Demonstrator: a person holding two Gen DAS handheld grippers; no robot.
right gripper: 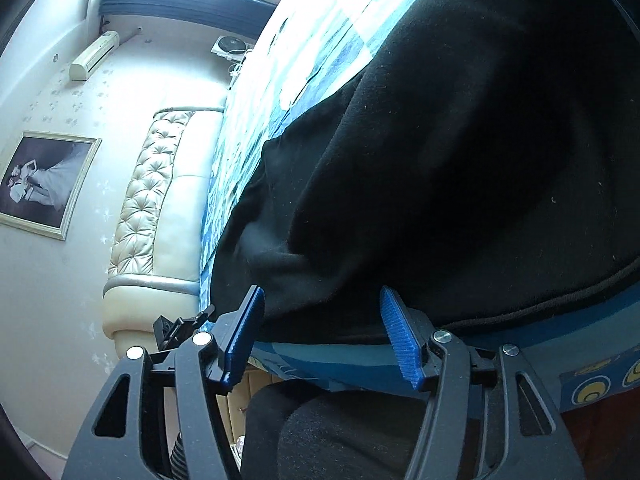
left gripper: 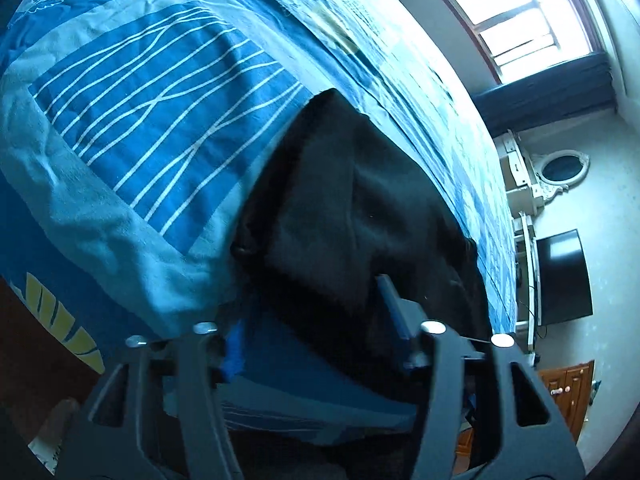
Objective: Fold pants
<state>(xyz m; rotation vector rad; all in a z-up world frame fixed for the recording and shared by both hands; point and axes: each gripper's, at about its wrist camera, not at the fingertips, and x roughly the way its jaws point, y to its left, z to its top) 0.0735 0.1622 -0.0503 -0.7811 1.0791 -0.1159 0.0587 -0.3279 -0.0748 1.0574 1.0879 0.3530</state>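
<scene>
Black pants [left gripper: 344,208] lie on a blue patterned bedspread [left gripper: 152,120]. In the left wrist view the left gripper [left gripper: 312,320] is open, its fingers spread at the near end of the pants, with dark cloth lying between them. In the right wrist view the pants [right gripper: 460,160] fill the right half. The right gripper [right gripper: 322,328] is open, its blue pads [right gripper: 400,336] wide apart either side of the pants' near edge at the side of the bed. No cloth is pinched.
A cream tufted headboard [right gripper: 156,200] and a framed photo [right gripper: 44,184] show in the right wrist view. A window [left gripper: 516,8], a wall mirror [left gripper: 560,168], a dark TV [left gripper: 564,276] and a wooden cabinet [left gripper: 568,392] show in the left wrist view. The person's dark-clothed leg [right gripper: 332,432] is below the right gripper.
</scene>
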